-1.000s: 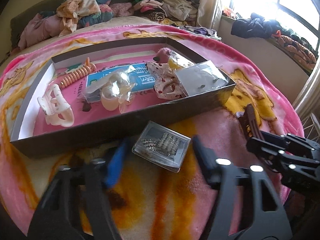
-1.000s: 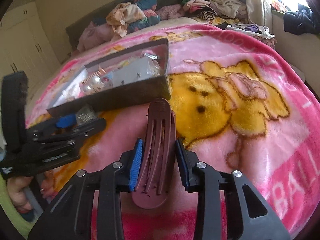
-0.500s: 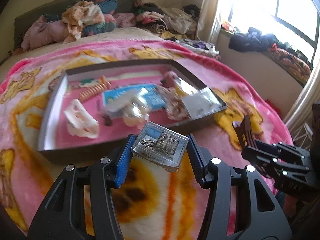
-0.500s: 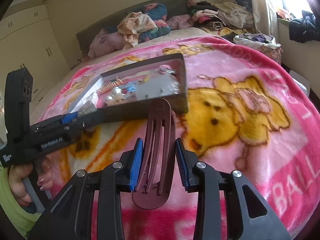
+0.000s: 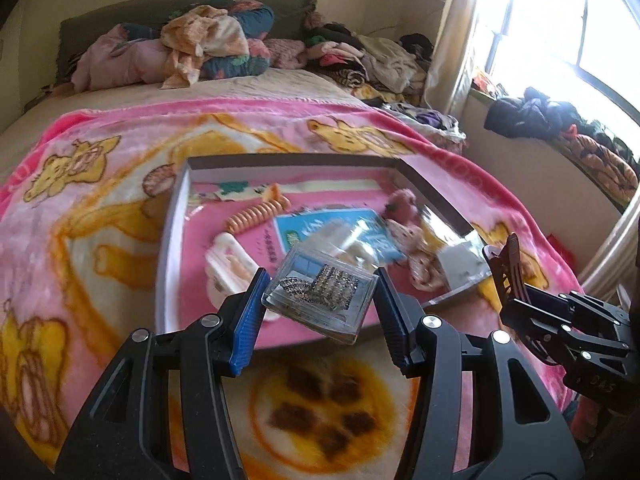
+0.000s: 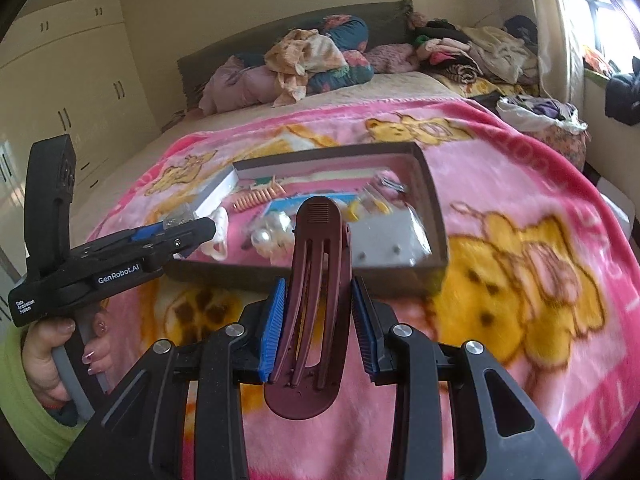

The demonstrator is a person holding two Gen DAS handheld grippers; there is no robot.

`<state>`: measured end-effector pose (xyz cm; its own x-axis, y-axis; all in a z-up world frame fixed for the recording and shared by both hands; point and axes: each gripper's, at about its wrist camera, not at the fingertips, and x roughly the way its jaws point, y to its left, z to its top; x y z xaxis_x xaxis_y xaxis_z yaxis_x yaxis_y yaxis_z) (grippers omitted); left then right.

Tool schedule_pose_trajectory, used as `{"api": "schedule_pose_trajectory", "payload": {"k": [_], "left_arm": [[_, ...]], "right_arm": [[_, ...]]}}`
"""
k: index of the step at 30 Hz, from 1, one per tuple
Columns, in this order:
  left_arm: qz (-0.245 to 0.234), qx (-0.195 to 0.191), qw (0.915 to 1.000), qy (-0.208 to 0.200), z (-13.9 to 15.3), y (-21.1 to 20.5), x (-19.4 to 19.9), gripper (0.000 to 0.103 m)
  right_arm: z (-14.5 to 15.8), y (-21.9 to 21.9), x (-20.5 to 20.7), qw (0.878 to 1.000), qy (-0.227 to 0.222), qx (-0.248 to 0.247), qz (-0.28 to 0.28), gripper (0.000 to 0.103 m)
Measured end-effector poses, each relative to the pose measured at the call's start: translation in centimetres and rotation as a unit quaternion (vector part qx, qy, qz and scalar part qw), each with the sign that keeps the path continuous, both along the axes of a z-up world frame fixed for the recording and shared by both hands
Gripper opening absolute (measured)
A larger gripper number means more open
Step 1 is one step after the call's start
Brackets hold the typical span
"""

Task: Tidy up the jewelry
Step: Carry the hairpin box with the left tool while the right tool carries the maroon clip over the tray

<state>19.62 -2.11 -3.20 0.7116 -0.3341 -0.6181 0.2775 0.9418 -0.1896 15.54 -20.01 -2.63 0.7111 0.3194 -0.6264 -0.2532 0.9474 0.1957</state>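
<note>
Your left gripper (image 5: 320,300) is clamped on a clear plastic case (image 5: 322,297) of sparkly jewelry, its 2 blue-padded fingers (image 5: 248,320) pressing the case's left and right sides, and the case hangs tilted in the air over the near edge of the shallow grey tray (image 5: 170,236). Your right gripper (image 6: 318,316) grips a maroon hair clip (image 6: 314,280) between its pads, the clip standing upright with its rounded end nearest the camera, above the pink cartoon blanket (image 6: 520,200) just in front of the tray's near wall. In the left wrist view that clip shows at the right, near the tray's right corner. Inside the tray lie a white claw clip (image 5: 228,264) at the near left, an orange spiral hair tie (image 5: 258,214) farther back, a blue card (image 5: 316,232) in the middle and a pearl piece (image 6: 270,232) beside it. Your left hand (image 6: 52,352) wraps the left gripper's handle at the left.
</note>
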Motion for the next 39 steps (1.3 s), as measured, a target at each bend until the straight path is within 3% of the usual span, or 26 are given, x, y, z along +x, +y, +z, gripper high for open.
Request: {"api": "schedule_pose_trajectory", "payload": {"k": [19,39], "left_arm": [[0.006,-0.008,0.9999,0.002,0.2,1.7,3.6,0.044],[-0.024,0.004,0.9994,0.024,-1.8,-0.6,4.9,0.044]], "right_arm": [[0.4,2.8,7.5,1.000,0.003,-0.029,0.009,0.032],[-2.2,2.9,10.8,0.998,0.020,-0.052,0.021,0.032]]}}
